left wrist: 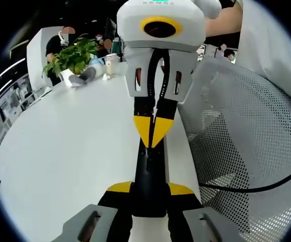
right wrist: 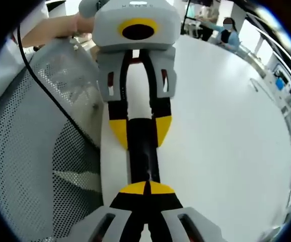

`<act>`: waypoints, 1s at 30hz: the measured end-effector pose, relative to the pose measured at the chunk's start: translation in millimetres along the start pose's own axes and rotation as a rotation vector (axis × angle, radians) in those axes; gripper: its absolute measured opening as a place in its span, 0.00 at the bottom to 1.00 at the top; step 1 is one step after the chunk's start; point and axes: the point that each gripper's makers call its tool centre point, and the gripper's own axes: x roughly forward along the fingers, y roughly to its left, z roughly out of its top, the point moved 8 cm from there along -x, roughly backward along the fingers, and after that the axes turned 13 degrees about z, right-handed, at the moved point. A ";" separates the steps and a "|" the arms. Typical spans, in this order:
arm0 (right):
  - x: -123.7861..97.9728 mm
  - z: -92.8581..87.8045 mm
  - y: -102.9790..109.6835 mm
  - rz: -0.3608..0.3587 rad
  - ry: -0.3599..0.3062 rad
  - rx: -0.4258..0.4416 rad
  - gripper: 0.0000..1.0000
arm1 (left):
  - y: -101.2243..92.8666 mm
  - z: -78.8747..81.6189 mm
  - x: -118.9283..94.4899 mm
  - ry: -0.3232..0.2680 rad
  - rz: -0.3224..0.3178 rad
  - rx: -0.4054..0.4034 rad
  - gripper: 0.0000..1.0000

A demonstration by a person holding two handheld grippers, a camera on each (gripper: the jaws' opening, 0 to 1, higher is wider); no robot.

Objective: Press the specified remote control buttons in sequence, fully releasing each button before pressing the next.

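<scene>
The left gripper view looks low along the white table, close to the near edge, facing the opposite gripper head-on at very short range, with a mesh chair on its right and a plant at the far end. The right gripper view faces the other way along the same edge, equally close, meeting the other gripper nose to nose; the chair lies on its left. Both views share the black remote between the tips, the table edge and the chair.
</scene>
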 end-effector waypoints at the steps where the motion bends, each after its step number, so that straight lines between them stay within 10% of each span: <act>1: 0.3 0.0 0.3 -0.001 -0.002 -0.001 0.00 | 0.0 0.0 -0.1 0.000 0.000 0.000 0.24; 15: -3.8 -1.2 -6.5 0.085 -0.037 0.081 0.00 | 0.5 -0.9 -0.3 -0.007 -0.004 -0.005 0.24; 30: -1.6 -0.1 -2.1 0.057 0.064 -0.017 0.06 | -0.1 -1.3 -0.2 -0.009 -0.004 0.000 0.24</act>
